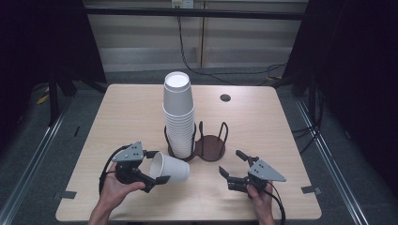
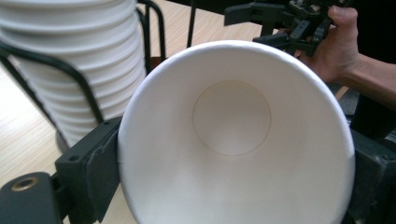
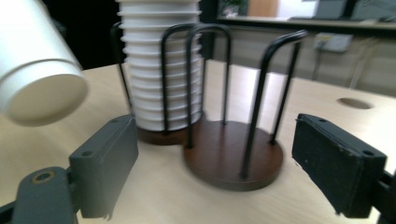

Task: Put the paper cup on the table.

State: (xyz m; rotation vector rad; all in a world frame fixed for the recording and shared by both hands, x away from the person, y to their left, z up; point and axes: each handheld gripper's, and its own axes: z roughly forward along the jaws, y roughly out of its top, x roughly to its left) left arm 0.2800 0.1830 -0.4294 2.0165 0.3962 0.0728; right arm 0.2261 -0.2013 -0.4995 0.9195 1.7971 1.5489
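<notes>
Left hand (image 1: 112,187): lower left of the high view, wrapped round the body of its tool.
Left gripper (image 1: 157,167): lower left of centre in the high view; its jaws pinch the single paper cup at the rim, one pad on each side of the mouth, as the left gripper view shows at its lower corners.
Paper cup (image 1: 170,168): white, held on its side clear of the table, mouth toward the left gripper, base pointing right toward the middle of the frame. In the left gripper view (image 2: 233,140) the open mouth faces the camera; in the right gripper view (image 3: 37,70) its base sits at upper left.
Handling, judged: very light, thin-walled, easily crushed or ovalled at the rim; smooth sides likely to slip. Best taken by a gentle squeeze across the rim or upper wall, where the rolled lip stiffens it.
Cup stack (image 1: 179,112): tall nested column of white cups, mouths down, centre of the high view, standing in the left bay of the holder.
Cup holder (image 1: 210,147): dark round bases with black wire loops, just right of the stack; the right bay stands vacant.
Right gripper (image 1: 233,166): lower right of centre in the high view; jaws spread wide with nothing between them, pointed toward the vacant bay.
Right hand (image 1: 260,199): lower right, gripping its tool.
Table (image 1: 131,108): pale wood top, with a small dark hole (image 1: 225,98) at upper right of centre.
</notes>
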